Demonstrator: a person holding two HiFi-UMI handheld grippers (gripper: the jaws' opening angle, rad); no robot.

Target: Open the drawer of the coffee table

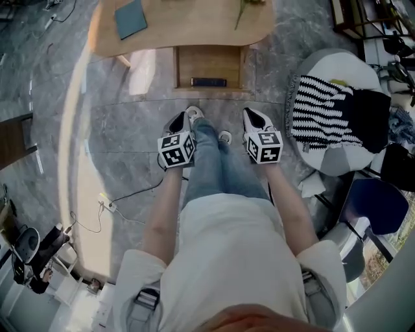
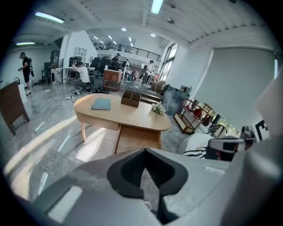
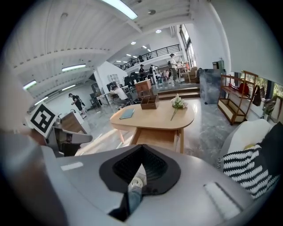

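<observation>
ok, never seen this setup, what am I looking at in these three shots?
No robot: a person holds a two-jaw gripper in each hand. The head view comes from a camera on the person's head looking down, showing the left gripper and right gripper, each with a marker cube. The other two views ride on the grippers and look along their jaws. Both are shut and hold nothing. Ahead is the coffee table, drawer pulled open, with a blue book and flowers on top.

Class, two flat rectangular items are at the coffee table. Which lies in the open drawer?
The dark one, against the front wall of the drawer; the teal one lies on the tabletop.
</observation>
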